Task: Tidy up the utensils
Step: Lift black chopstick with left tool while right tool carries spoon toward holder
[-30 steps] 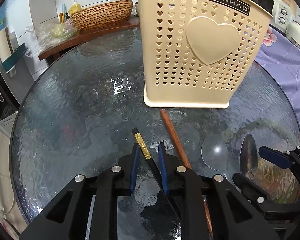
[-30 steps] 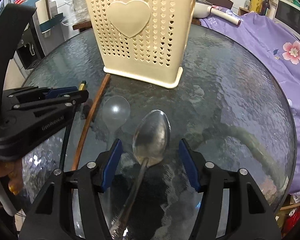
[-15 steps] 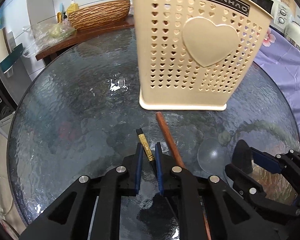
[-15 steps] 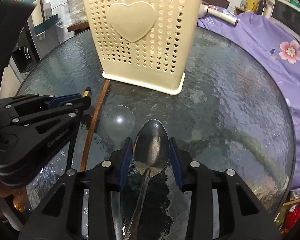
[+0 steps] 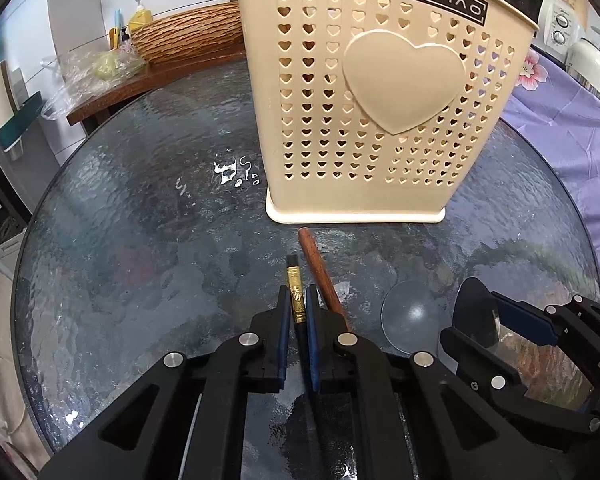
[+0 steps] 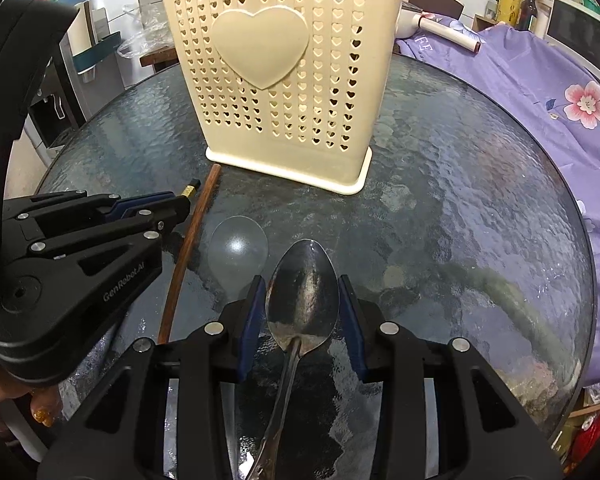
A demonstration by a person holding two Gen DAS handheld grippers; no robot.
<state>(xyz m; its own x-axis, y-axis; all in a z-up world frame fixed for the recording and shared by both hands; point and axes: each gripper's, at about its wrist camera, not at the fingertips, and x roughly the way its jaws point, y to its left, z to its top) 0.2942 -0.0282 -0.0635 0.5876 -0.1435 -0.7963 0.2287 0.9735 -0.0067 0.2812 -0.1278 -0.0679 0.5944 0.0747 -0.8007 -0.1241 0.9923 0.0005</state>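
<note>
**Both tongs closed on utensils, glass bench, holder in front**

Left wrist view: My left tongs (image 5: 296,312) are clamped narrow on a black chopstick with a gold band (image 5: 295,296); the blue pads (image 5: 283,320) press on either side of it and its squared end juts forward past them. Just to the right lies a brown wooden chopstick (image 5: 318,268), flat on the round textured-glass bench (image 5: 140,248), its far end close to the base of the cream utensil holder (image 5: 364,92). The holder stands upright, pierced with small hearts, one large raised heart on its face and the label JIANHAO along the rim. A clear plastic spoon (image 5: 410,316) lies on the glass to the right of the wooden chopstick. My right tongs (image 5: 496,320) show at the right edge. A woven basket (image 5: 188,36) sits on a wooden counter behind the bench.

Right wrist view: My right tongs (image 6: 302,304) are closed on the bowl of a metal spoon (image 6: 302,296); both blue pads (image 6: 252,320) bear on its edges, bowl facing up, handle running back under the tongs. The clear spoon (image 6: 238,246) lies just left of it, the wooden chopstick (image 6: 188,248) further left. My left tongs (image 6: 180,200) enter from the left with the gold-banded tip (image 6: 190,190) protruding. The holder (image 6: 276,80) stands beyond, apart from the spoon. A purple flowered cloth (image 6: 540,92) lies at the right.
</note>
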